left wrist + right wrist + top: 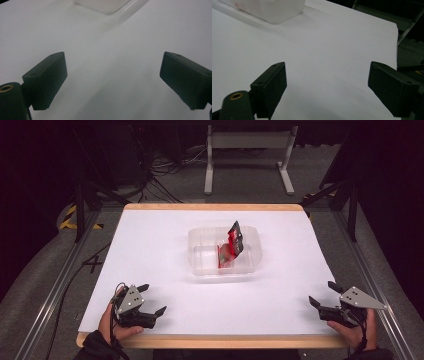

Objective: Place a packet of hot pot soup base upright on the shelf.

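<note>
We rest the left gripper (154,299) and right gripper (321,293), jaws apart and empty, at the table's (165,235) near corners, likely waiting, well apart from a clear tray (250,262) holding a red packet (235,239).

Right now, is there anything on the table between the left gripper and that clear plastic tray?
Nothing: in the high view, bare white table separates the open left gripper from the clear tray holding a red packet.
</note>
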A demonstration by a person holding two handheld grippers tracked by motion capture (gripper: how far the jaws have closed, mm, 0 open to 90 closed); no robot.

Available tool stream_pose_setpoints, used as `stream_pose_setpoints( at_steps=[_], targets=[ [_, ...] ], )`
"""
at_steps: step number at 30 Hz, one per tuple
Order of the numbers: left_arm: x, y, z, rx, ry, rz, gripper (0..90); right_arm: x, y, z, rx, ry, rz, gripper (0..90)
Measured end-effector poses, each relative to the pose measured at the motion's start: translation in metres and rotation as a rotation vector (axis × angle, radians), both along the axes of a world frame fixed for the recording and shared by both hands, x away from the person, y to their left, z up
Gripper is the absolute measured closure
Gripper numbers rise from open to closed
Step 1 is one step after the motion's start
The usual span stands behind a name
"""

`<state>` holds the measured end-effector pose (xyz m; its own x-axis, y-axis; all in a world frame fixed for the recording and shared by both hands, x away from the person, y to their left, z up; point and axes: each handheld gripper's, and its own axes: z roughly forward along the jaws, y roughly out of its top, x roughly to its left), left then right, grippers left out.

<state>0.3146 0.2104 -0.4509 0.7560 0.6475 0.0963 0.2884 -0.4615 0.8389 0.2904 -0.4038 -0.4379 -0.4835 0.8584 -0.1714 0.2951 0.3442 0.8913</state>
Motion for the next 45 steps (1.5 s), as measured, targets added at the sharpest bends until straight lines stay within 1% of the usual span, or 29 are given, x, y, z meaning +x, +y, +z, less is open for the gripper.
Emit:
stream_pose_setpoints(
  at_steps=[4, 6, 7, 10, 15, 23, 34, 40, 43, 45],
  targets=[
    [0.0006, -0.0006, -0.0007, -0.002, 0.004, -0.001, 8.0, 0.0003, -0.0036, 0.0001, 0.036, 0.001, -0.011, 16.1],
    [0.0011, -0.0004, -0.0008, 0.0, 0.007, -0.001, 8.1, 0.0009, -0.0041, -0.0003, 0.042, 0.007, -0.014, 16.0],
    [0.001, -0.0005, -0.001, -0.005, 0.008, 0.002, 8.1, 0.001, -0.0041, -0.0003, 0.041, 0.007, -0.012, 16.0],
    [0.001, -0.0002, -0.0011, 0.0, 0.007, 0.0, 8.1, 0.0013, -0.004, -0.0005, 0.039, 0.01, -0.007, 16.0],
    [0.0004, 0.0007, -0.0006, -0.004, 0.002, 0.001, 8.0, 0.0012, -0.004, -0.0005, 0.04, 0.009, -0.01, 15.9],
    [0.0013, 0.0008, -0.0008, -0.005, 0.005, 0.005, 8.0, 0.0004, -0.004, -0.0005, 0.04, 0.005, -0.008, 15.9],
    [0.0014, 0.0015, -0.0002, -0.004, 0.002, 0.006, 8.0, -0.0005, -0.0024, -0.0002, 0.026, -0.005, -0.007, 16.0],
    [0.0015, 0.0018, 0.0001, -0.008, 0.001, 0.009, 7.9, -0.0015, -0.0023, 0.0013, 0.036, -0.013, -0.006, 16.0],
    [0.0017, 0.0017, 0.0, -0.006, 0.001, 0.009, 8.0, -0.0029, -0.0002, 0.0035, 0.017, -0.03, -0.002, 15.9],
    [0.0021, 0.0014, 0.0001, -0.007, 0.001, 0.011, 7.9, -0.0032, -0.0004, 0.0038, 0.018, -0.034, -0.003, 15.8]
  ],
)
